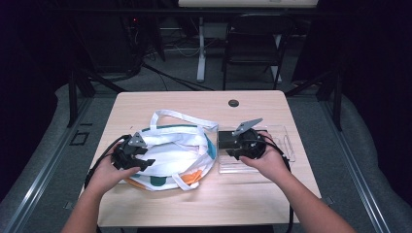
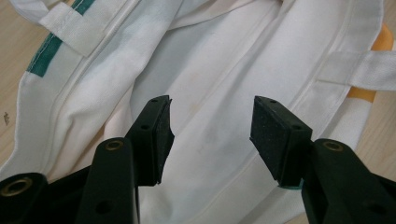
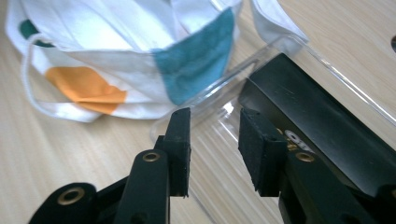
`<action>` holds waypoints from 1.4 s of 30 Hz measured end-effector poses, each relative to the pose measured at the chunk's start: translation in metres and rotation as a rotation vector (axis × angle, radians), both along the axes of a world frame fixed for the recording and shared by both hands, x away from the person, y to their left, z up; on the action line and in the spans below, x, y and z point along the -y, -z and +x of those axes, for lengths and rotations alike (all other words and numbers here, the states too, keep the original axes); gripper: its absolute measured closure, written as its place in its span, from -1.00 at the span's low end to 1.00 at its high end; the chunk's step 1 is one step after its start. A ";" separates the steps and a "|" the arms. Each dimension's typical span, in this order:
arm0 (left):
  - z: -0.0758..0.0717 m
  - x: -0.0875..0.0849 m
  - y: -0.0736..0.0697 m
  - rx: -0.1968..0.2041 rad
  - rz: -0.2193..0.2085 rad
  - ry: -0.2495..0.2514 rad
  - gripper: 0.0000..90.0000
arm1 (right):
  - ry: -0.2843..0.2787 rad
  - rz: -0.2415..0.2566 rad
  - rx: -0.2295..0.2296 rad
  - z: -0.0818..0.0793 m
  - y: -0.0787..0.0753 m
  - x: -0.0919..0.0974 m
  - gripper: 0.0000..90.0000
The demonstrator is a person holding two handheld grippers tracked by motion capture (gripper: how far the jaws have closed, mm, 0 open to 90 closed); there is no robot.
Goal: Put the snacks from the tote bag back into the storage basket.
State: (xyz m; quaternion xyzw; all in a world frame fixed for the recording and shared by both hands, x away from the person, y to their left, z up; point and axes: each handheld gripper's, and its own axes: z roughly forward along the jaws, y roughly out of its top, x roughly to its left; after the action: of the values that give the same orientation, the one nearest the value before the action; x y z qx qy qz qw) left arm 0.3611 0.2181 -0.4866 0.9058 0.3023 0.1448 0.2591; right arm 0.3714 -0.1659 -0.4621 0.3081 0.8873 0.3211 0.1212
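The left gripper [image 2: 210, 135] hangs released over the white bag [image 1: 172, 155], whose cloth shows no readable print. Beside the bag, the right gripper [image 3: 214, 149] stands released above the clear tray [image 1: 286, 141], next to a black box [image 3: 322, 126].

left gripper [image 2: 210, 135] jaws apart, right gripper [image 3: 215, 144] parted

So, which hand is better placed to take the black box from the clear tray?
Probably the right. The right gripper hangs open over the clear tray, beside the black box; the left gripper is over the cloth bag.
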 end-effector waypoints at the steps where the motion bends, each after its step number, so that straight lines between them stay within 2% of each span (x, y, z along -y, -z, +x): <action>1: -0.001 0.000 0.001 0.001 -0.007 -0.003 0.05 | -0.005 0.011 -0.002 -0.004 -0.001 -0.001 0.41; 7: -0.006 0.002 0.005 0.014 -0.030 -0.004 0.05 | -0.037 0.058 0.026 -0.027 0.000 -0.007 0.35; 9: -0.008 0.003 0.007 0.017 -0.049 -0.012 0.05 | -0.044 0.058 0.033 -0.033 0.002 -0.009 0.34; 13: -0.012 0.004 0.010 0.026 -0.061 -0.014 0.05 | -0.060 0.060 0.043 -0.043 0.009 -0.011 0.34; 16: -0.014 0.005 0.015 0.022 -0.059 -0.014 0.05 | -0.069 0.052 0.043 -0.050 0.018 -0.013 0.34; 20: -0.017 0.002 0.022 0.015 -0.088 -0.027 0.05 | -0.080 0.041 0.047 -0.058 0.029 -0.016 0.34; 23: -0.018 0.001 0.024 0.016 -0.091 -0.031 0.05 | -0.081 0.054 0.050 -0.065 0.034 -0.017 0.34; 29: -0.020 0.000 0.024 0.019 -0.098 -0.044 0.05 | -0.080 0.063 0.045 -0.071 0.047 -0.016 0.34; 40: -0.027 0.003 0.023 0.052 -0.101 -0.042 0.04 | -0.064 0.064 0.058 -0.077 0.069 -0.010 0.32; 42: -0.028 0.002 0.023 0.058 -0.100 -0.045 0.04 | -0.063 0.068 0.049 -0.077 0.072 -0.009 0.31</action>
State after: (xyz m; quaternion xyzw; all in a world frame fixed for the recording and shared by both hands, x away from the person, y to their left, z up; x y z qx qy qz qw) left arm 0.3330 0.2160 -0.5092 0.8802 0.3216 0.1615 0.3094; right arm 0.2945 -0.1572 -0.5337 0.2759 0.8819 0.3622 0.1223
